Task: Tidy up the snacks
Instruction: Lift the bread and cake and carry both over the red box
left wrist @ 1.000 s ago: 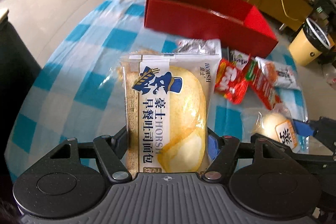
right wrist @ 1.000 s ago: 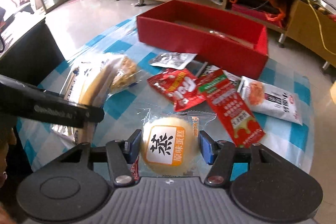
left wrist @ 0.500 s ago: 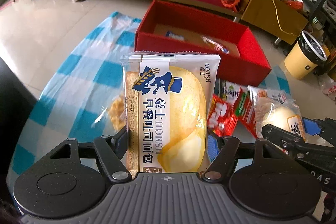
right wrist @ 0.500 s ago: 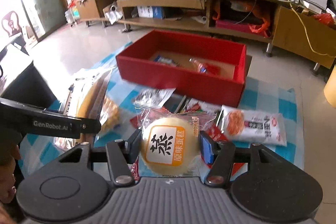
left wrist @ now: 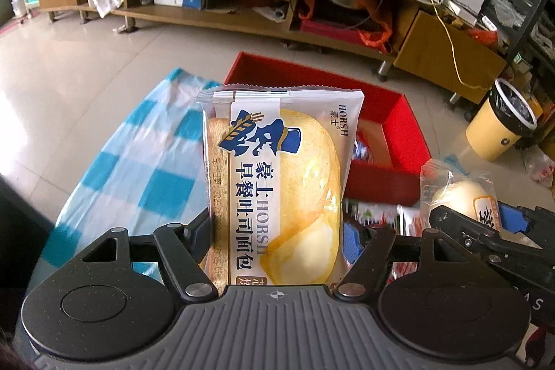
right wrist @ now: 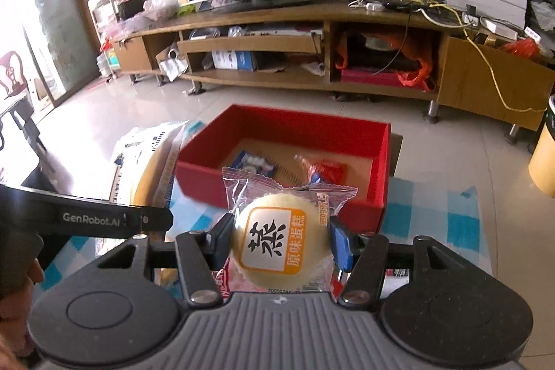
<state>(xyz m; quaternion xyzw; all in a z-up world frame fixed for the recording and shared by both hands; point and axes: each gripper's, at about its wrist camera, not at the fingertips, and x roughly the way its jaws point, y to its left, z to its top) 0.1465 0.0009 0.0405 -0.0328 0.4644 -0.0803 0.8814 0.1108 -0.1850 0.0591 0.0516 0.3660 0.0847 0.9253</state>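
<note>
My left gripper is shut on a HORSH bread pack, white and yellow, held upright above the table in front of the red box. My right gripper is shut on a round steamed cake pack with an orange label, held above the table just before the red box. The cake pack also shows at the right of the left wrist view. The bread pack shows at the left of the right wrist view. Two snack packs lie inside the box.
The table has a blue-and-white checked cloth. Loose red snack packs lie on it below the grippers. A long wooden TV stand runs behind, a yellow bin stands on the floor at right.
Both grippers have risen and moved forward toward the red box with their packs. The box's inside has come into view and the loose snacks have dropped below.
</note>
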